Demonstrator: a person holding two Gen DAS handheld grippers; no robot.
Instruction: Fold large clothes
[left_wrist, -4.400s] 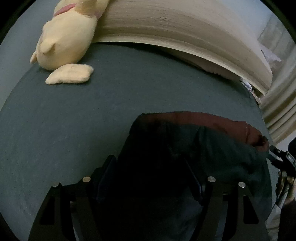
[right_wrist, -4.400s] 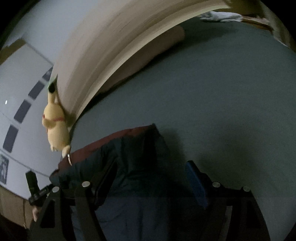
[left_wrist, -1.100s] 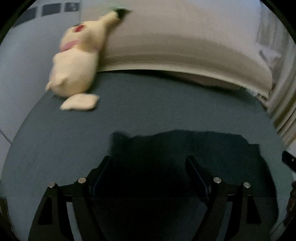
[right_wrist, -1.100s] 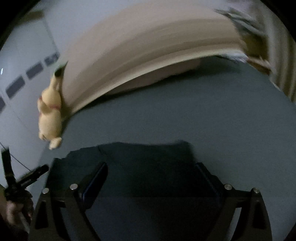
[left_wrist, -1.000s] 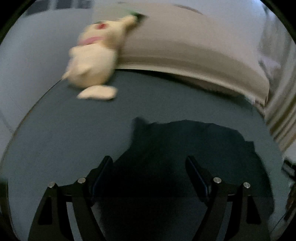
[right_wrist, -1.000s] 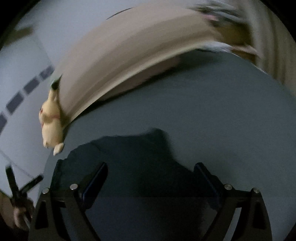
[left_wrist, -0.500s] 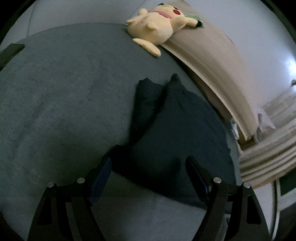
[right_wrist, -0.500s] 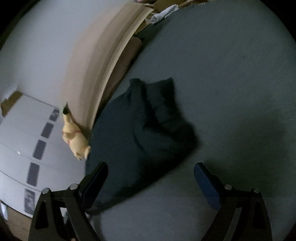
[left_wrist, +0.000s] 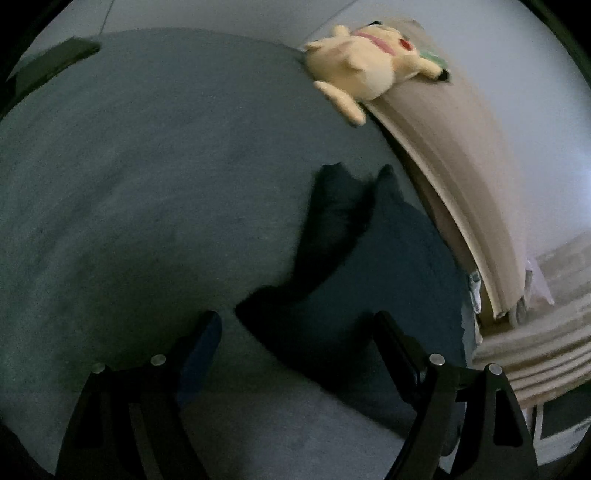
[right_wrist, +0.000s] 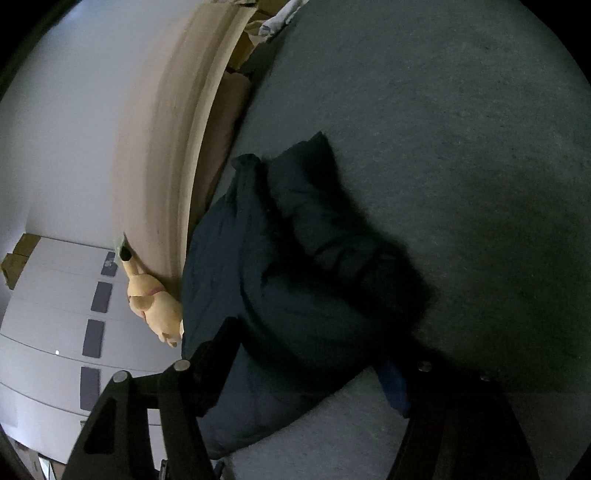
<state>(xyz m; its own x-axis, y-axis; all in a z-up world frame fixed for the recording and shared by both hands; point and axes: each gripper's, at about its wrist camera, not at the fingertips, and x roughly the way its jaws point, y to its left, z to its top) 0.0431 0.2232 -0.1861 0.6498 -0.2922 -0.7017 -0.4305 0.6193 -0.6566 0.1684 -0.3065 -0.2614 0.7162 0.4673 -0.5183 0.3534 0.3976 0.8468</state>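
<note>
Both claws are spread wide and hold nothing. One is the left claw (left_wrist: 295, 332), the other the right claw (right_wrist: 310, 354). A dark blue jacket (left_wrist: 369, 280) lies in a bunched heap on the gray bed (left_wrist: 147, 184), near the tan headboard (left_wrist: 461, 158). A yellow plush toy (left_wrist: 365, 70) leans against that headboard.

Left gripper (left_wrist: 295, 328), right gripper (right_wrist: 310, 354): jaws apart.
</note>
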